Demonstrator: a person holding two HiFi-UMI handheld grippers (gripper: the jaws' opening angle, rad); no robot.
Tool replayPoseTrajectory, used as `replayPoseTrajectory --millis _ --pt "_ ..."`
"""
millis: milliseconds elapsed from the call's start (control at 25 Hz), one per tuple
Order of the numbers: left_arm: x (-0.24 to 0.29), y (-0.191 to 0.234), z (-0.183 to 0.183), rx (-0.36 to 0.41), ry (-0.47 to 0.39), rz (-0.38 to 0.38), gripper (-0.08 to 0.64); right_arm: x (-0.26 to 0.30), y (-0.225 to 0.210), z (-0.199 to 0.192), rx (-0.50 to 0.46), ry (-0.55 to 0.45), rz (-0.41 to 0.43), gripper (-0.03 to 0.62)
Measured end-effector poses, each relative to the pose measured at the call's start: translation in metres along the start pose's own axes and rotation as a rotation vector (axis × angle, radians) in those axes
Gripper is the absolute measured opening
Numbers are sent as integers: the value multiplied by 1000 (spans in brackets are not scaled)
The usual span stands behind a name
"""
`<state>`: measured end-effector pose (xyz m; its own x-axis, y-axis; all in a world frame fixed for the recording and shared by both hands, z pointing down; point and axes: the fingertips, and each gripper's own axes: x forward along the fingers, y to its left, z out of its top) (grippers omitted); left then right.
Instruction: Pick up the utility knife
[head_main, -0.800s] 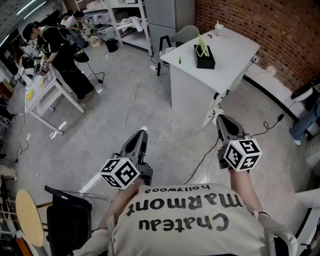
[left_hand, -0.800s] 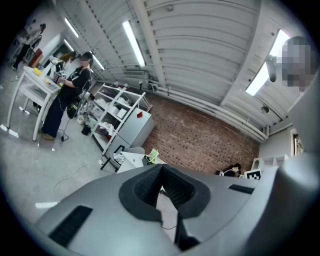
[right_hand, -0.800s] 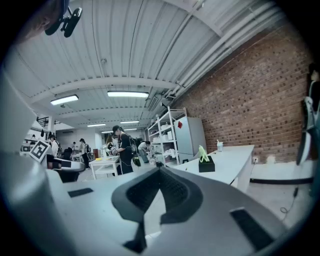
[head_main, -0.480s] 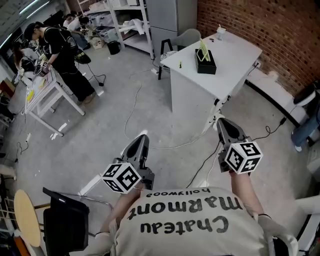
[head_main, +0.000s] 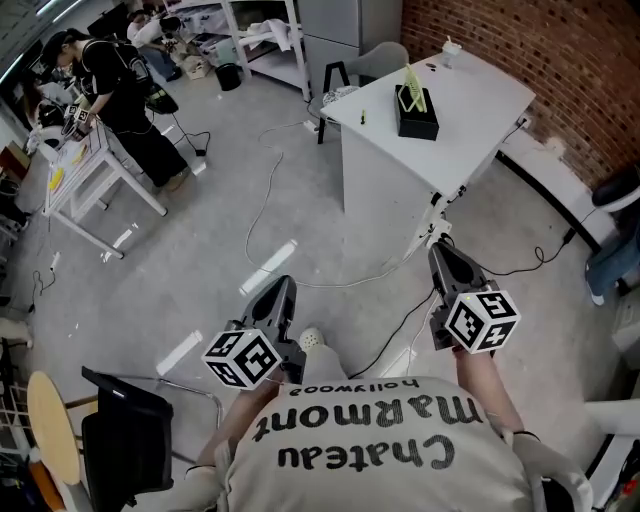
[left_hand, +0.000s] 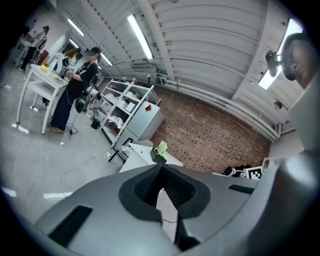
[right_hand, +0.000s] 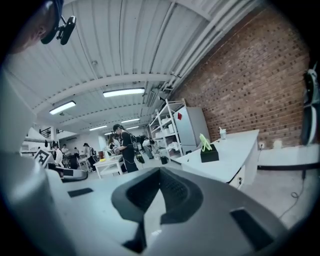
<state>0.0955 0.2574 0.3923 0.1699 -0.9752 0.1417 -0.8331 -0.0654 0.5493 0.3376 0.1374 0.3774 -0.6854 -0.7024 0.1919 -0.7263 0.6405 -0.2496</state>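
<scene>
chg: shoe (head_main: 312, 340) now in view | floor tape strip (head_main: 267, 269) more exposed

Small dark item (head_main: 362, 117) on white table (head_main: 480, 100): too small to identify. Green object (head_main: 406, 88) in black box (head_main: 417, 118): form unclear. Round wooden seat (head_main: 52, 440): cut by left edge. Blue-clad leg (head_main: 612, 262): cut by right edge. Far shelves (head_main: 262, 35): contents indistinct.

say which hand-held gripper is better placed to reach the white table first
Right, probably. The right hand-held gripper sits closer to the white table, by its near leg; the left hand-held gripper hangs further off over the floor.
</scene>
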Motion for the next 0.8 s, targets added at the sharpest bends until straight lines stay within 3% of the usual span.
replayPoseTrajectory --millis 360,800 --pt "81 13 8 -8 55 -63 0 47 -41 -5 39 47 -60 3" --pt "184 42 97 27 26 -182 0 151 -62 48 42 32 -122 3"
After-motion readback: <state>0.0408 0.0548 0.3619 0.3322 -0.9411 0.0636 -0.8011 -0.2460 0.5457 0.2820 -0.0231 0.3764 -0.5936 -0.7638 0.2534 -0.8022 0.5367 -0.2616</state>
